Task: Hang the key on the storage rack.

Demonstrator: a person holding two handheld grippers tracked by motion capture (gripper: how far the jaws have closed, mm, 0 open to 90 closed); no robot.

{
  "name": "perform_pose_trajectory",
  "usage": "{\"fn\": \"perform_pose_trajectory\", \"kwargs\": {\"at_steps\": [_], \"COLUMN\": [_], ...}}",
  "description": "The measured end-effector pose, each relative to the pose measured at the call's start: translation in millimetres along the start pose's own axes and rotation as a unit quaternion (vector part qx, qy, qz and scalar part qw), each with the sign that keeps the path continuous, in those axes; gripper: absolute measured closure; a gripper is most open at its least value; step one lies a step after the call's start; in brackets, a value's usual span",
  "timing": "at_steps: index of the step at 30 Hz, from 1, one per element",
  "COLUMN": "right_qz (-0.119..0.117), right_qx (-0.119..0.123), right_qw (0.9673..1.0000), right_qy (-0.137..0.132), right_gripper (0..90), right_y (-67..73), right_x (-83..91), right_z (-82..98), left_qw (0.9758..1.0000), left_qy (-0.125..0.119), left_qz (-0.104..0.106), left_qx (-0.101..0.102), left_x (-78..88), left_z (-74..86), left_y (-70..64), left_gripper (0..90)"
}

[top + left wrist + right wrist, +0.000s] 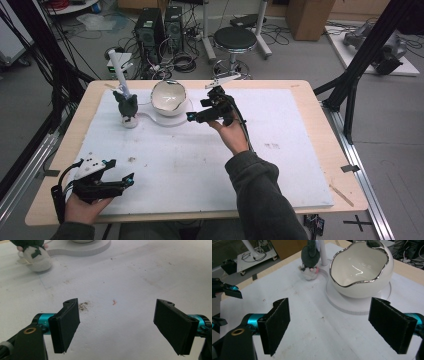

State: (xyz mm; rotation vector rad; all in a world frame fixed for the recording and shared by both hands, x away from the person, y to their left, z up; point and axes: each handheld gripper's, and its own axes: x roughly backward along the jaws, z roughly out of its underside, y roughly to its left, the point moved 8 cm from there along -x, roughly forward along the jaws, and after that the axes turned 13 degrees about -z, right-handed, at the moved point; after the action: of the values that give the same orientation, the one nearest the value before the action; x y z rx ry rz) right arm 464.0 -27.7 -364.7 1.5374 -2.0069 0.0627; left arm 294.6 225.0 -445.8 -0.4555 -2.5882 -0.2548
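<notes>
A white egg-shaped bowl (168,97) (362,275) with a silver rim sits on a round white base (172,120) (352,306) (82,248) at the back of the white mat (200,160). Left of it stands a small plush figure (129,107) (310,260) (35,257) with a dark hat, and a white rod (118,70) rises behind it. My right gripper (197,110) (332,325) is open just right of the bowl, pointing at it, with nothing between its jaws. Low over the mat's near left corner, my left gripper (122,171) (120,325) is open and empty.
The wooden table (320,100) borders the mat on all sides. Beyond it are a black stool (235,40), computer towers (150,27) with tangled cables, and a cardboard box (310,17). Black frame posts (360,65) stand at the right.
</notes>
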Motion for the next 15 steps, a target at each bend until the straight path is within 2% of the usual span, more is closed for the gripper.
{"fn": "perform_pose_trajectory", "kwargs": {"at_steps": [15], "right_qz": [0.013], "right_qx": [-0.007], "right_qw": [0.9999], "right_qy": [-0.001], "right_gripper": [13.3], "right_y": [-1.9], "right_x": [19.9], "right_z": [23.0], "left_qw": [1.0], "left_qy": [0.002], "left_qz": [0.003], "left_qx": [-0.004], "left_x": [-1.3], "left_z": [-0.5], "left_y": [-2.5], "left_gripper": [21.1]}}
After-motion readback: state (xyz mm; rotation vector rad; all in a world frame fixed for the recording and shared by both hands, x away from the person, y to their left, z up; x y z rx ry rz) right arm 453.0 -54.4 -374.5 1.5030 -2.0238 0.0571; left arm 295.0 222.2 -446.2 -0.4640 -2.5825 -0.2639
